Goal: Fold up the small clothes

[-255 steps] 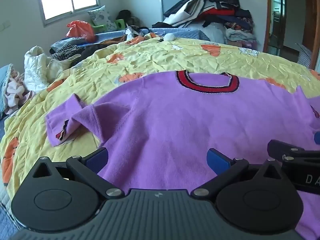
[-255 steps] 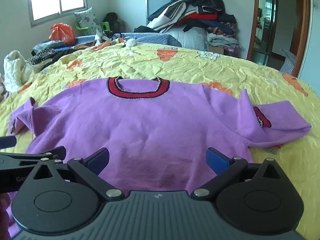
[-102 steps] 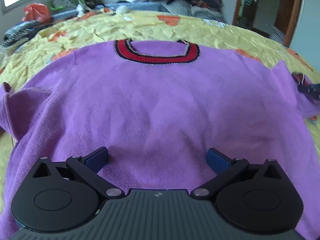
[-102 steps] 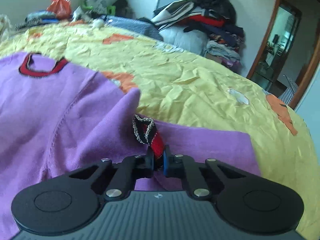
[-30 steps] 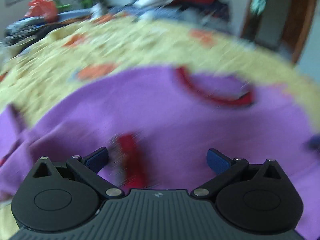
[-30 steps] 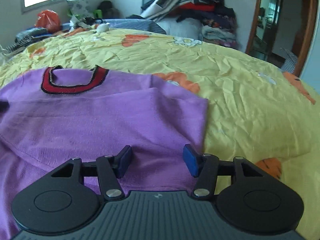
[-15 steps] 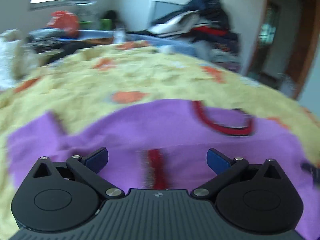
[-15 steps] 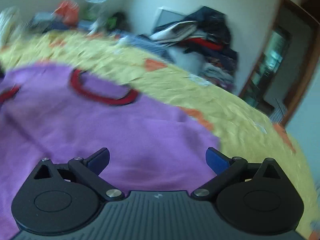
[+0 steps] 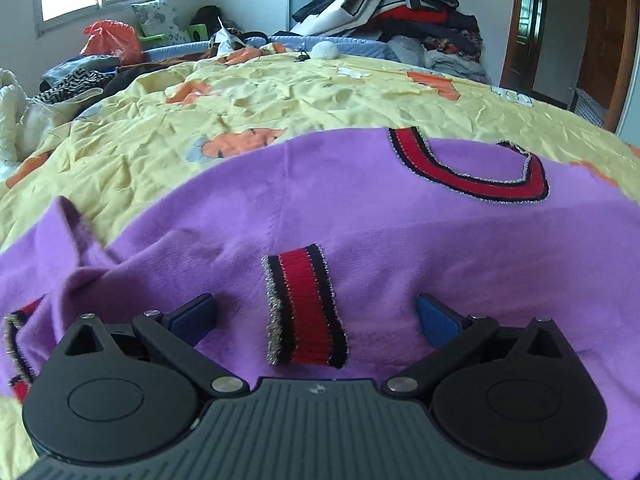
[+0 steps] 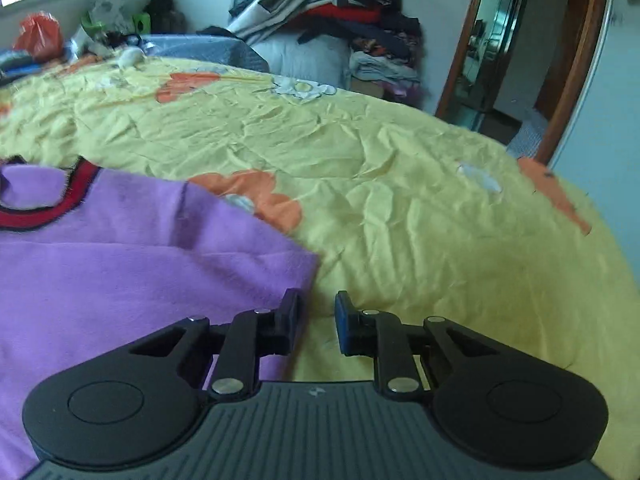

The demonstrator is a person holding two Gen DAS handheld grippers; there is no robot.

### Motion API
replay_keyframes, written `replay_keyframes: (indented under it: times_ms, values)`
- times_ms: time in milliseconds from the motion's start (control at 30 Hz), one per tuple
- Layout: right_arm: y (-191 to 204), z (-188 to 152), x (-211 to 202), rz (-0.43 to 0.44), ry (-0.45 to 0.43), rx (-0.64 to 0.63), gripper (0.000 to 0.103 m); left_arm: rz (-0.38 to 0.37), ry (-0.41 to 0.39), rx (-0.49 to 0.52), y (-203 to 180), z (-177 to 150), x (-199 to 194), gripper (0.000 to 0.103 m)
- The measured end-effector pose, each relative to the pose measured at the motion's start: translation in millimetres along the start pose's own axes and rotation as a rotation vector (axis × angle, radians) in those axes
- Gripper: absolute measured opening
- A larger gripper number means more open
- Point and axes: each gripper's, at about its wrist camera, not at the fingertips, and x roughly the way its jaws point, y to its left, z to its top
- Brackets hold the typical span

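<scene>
A purple sweater [image 9: 360, 216] with a red and black collar [image 9: 472, 176] lies flat on the yellow bedspread [image 9: 280, 100]. Its right sleeve is folded across the body, the striped cuff [image 9: 304, 308] lying just ahead of my left gripper [image 9: 316, 316], which is wide open and empty above it. The left sleeve [image 9: 52, 248] is bunched at the left. In the right wrist view my right gripper [image 10: 316, 312] hovers at the sweater's folded right edge [image 10: 296, 272], its jaws narrowed with a small gap, holding nothing.
A tall pile of clothes [image 9: 400, 12] stands at the head of the bed. Bags, a pillow and clutter [image 9: 112, 40] lie under the window at the far left. A doorway [image 10: 492, 52] opens at the right beyond the bed's edge.
The right sleeve has been laid across the sweater's body and released. My left gripper swung left and settled over the cuff. My right gripper moved to the folded right edge and narrowed.
</scene>
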Motion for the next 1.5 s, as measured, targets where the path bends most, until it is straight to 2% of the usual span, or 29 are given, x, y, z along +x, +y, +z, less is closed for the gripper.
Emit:
replay_keyframes:
  times_ms: [33,67,133,233,267,333,400,467,533,567,600,667,733,800,833,933,967,1000,1100,1167,1233,1300,1433,1500]
  values:
    - [1.3,1.6,-4.2,-0.055,0.001,-0.003,0.02,0.007,0.007,-0.011,3.5,-0.7,-6.1,0.103]
    - [0.7,2.7,-12.2,-0.036,-0.012,0.032,0.02,0.016,-0.001,-0.027,8.5,-0.1,-14.8,0.103]
    - [3.1,0.9,-30.1,0.126,-0.021,0.107,0.02,0.036,-0.033,-0.058,23.7,-3.5,-32.3,0.103]
    - [38.0,-15.8,-48.4,0.244,-0.015,0.07,0.02,0.008,-0.116,-0.083,60.7,-14.8,-71.5,0.103]
    - [50.6,-21.7,-45.2,0.259,0.021,0.039,0.02,0.016,-0.135,-0.07,74.1,-19.5,-83.2,0.103]
    - [69.3,-35.1,-51.4,0.165,-0.044,-0.039,0.025,0.026,-0.172,-0.011,102.9,-28.7,-104.7,0.103]
    - [75.8,-37.3,-61.7,0.126,-0.045,-0.022,0.027,0.029,-0.213,0.077,129.1,-37.4,-118.3,0.103]
    - [72.8,-39.3,-73.0,0.196,-0.065,0.06,0.032,0.026,-0.233,0.184,147.9,-42.4,-121.5,0.103]
    - [77.2,-51.1,-90.0,0.284,-0.088,0.131,0.053,0.032,-0.249,0.324,156.5,-47.4,-117.0,0.103]
    - [82.4,-57.2,-96.9,0.311,-0.104,0.142,0.07,0.015,-0.251,0.393,158.1,-49.8,-113.6,0.103]
    - [91.2,-65.6,-104.9,0.345,-0.133,0.134,0.079,-0.012,-0.234,0.465,157.5,-50.6,-108.3,0.103]
    - [107.9,-77.6,-110.9,0.359,-0.178,0.12,0.084,-0.041,-0.208,0.556,154.0,-53.2,-97.6,0.102]
    - [118.2,-81.0,-112.6,0.321,-0.183,0.091,0.084,-0.069,-0.183,0.614,151.5,-54.9,-85.8,0.096]
    - [115.9,-82.4,-116.2,0.318,-0.213,0.111,0.084,-0.08,-0.143,0.646,151.4,-56.9,-72.7,0.077]
    - [112.2,-82.1,-114.0,0.323,-0.201,0.131,0.084,-0.1,-0.127,0.651,152.4,-54.6,-67.0,0.074]
    - [99.3,-81.6,-105.9,0.34,-0.166,0.208,0.084,-0.121,-0.102,0.649,157.6,-48.6,-56.4,0.063]
    - [95.3,-80.7,-100.9,0.346,-0.16,0.229,0.085,-0.13,-0.093,0.646,160.2,-44.9,-54.5,0.051]
    - [92.7,-80.9,-99.1,0.351,-0.156,0.247,0.086,-0.134,-0.083,0.647,161.8,-41.1,-52.8,0.034]
    - [87.9,-83.9,-97.7,0.348,-0.156,0.27,0.086,-0.164,-0.069,0.641,166.9,-30.8,-58.2,0.021]
    - [88.4,-84.3,-95.5,0.342,-0.147,0.269,0.087,-0.196,-0.058,0.619,171.5,-25.6,-62.3,0.016]
    - [89.2,-84.2,-95.8,0.338,-0.147,0.266,0.088,-0.222,-0.056,0.588,176.9,-21.5,-65.8,0.016]
    - [89.2,-84.4,-96.0,0.339,-0.144,0.262,0.09,-0.254,-0.06,0.52,185.5,-15.9,-68.8,0.013]
    - [90.1,-83.7,-95.1,0.342,-0.134,0.253,0.092,-0.344,-0.088,0.277,218.5,-4.4,-72.1,0.013]
    - [90.7,-83.4,-94.9,0.342,-0.132,0.249,0.092,-0.352,-0.09,0.142,237.8,0.0,-68.4,0.011]
